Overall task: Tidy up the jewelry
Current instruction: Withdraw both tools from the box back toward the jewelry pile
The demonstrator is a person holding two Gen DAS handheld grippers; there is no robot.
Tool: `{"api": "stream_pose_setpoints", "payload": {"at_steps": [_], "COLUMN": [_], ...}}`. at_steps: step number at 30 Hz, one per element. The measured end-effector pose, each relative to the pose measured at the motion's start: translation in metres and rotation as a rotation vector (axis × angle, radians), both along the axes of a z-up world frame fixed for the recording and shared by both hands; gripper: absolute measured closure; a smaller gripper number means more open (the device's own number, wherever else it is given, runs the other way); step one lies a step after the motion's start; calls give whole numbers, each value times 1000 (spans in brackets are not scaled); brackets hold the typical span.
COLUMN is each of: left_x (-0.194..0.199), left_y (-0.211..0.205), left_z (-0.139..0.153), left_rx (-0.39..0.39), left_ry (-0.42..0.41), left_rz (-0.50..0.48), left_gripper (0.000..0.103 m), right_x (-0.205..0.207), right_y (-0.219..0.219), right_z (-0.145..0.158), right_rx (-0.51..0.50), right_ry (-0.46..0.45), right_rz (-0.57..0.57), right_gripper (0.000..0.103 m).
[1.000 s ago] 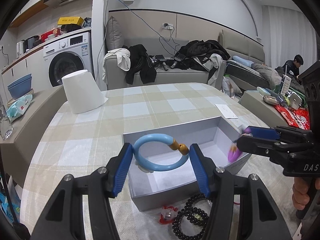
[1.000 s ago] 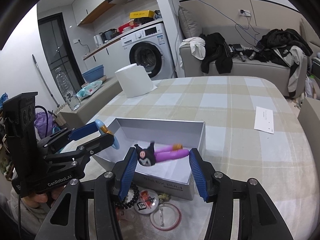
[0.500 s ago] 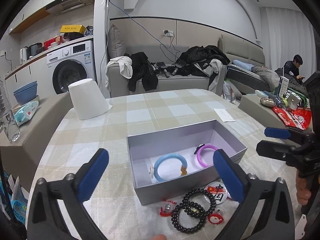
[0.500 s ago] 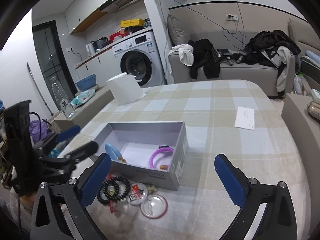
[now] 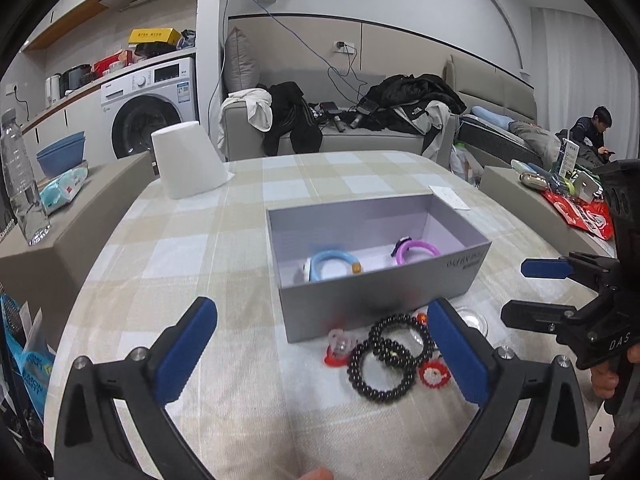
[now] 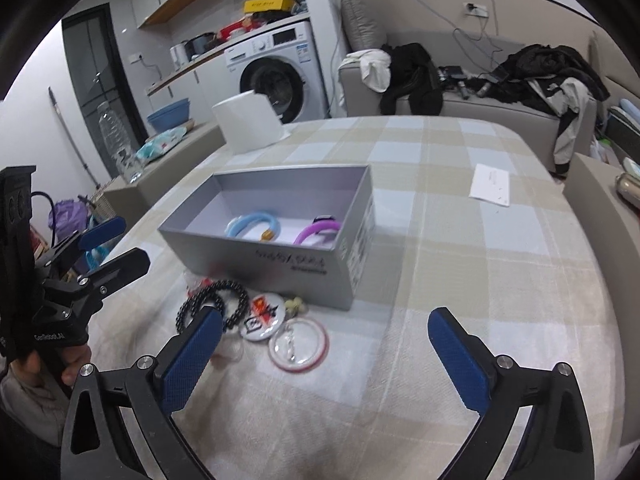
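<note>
Bracelets (image 5: 333, 264) now in box (image 5: 380, 300), both tongs (image 5: 324, 356) (image 6: 324, 354) agape, withdrawn.

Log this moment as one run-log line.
left gripper: open, empty | right gripper: open, empty | blue ring bracelet and purple ring bracelet: in grey cardboard box | black beaded bracelets: on tablecloth, outside box

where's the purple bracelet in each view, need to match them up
Left wrist view: the purple bracelet lies in the right half of the grey box, to the right of the blue bracelet.
Right wrist view: the purple bracelet lies by the box's right wall, again to the right of the blue bracelet.
Shared landmark: the black bead bracelets on the cloth in front of the box.
</note>
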State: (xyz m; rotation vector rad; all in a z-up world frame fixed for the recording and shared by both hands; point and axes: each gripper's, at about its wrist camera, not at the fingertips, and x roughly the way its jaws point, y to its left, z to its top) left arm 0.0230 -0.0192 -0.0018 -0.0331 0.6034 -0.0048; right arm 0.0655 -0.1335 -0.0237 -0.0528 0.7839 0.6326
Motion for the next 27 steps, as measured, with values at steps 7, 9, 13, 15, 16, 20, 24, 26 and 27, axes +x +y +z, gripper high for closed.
{"api": "stream_pose_setpoints", "payload": {"at_steps": [7,9,13,15,16,20,24,26,27], "left_x": [1,0,-1,-2,-2,-1,-1,0,0], "left_y": [3,3,3,4,4,6,9,10,10], "left_z": [-6,-7,-8,-9,-9,-10,-11,-12,-12], "left_rx": [-5,-7,-5,-5,-6,-9,-15,-19,-20], "left_ry": [35,38,42,42,42,45,50,52,52], "left_rz": [12,14,11,11,10,10,14,17,17], "left_gripper": [1,1,1,1,1,1,1,1,1], "right_x": [-6,-6,-5,-6,-6,-7,-6,-5,-4], "right_y": [16,18,22,24,25,31,35,36,37], "right_z": [-15,-17,-23,-26,-27,-30,-30,-31,-31], "right_rx": [-63,-74,-112,-133,-139,-172,-196,-205,-215], "right_ry": [31,40,52,50,49,36,16,10,5], "right_rz": [68,74,89,94,96,104,101,100,99], "right_gripper": [14,20,29,34,35,39,43,46,48]}}
